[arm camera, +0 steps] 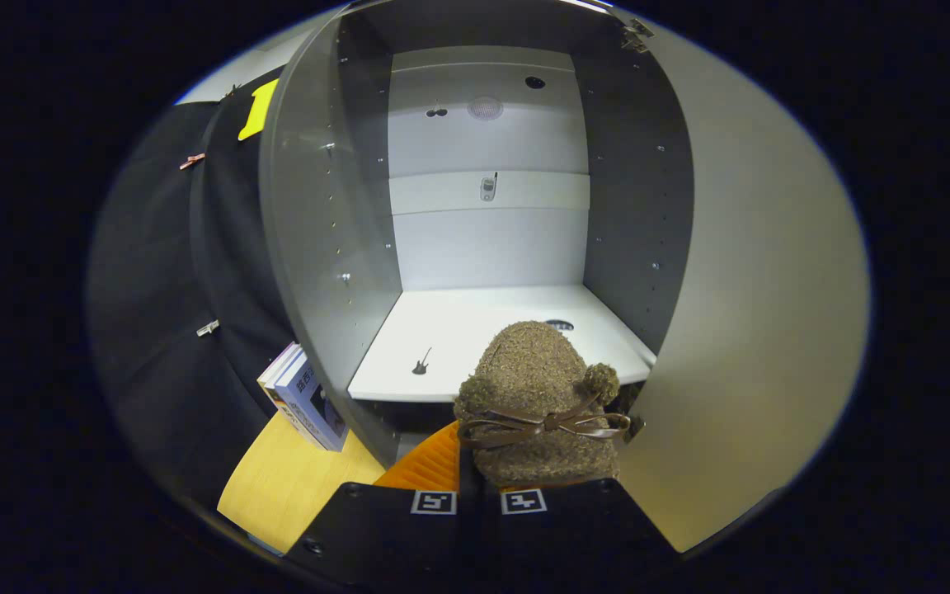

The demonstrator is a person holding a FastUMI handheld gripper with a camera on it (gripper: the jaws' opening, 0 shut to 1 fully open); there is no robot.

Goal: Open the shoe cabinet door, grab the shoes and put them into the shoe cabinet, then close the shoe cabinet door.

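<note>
A fuzzy brown slipper with pompoms and a dark brown ribbon bow [537, 404] is seen pinched at its rear by the black gripper [479, 495], whose two fingers are drawn close together on it. The slipper is held just in front of the white shelf [475, 330] of the grey shoe cabinet [318, 223], its toe over the shelf's front edge. The cabinet's pale door [759, 313] is swung open. Beside the cabinet, books [303, 398] are stood on the yellow wooden counter [285, 487].

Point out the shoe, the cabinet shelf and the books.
shoe [534, 371]: gripper view, fuzzy brown toe, held in the gripper [479, 502].
cabinet shelf [475, 326]: gripper view, bare white board.
books [310, 404]: gripper view, blue cover.
</note>
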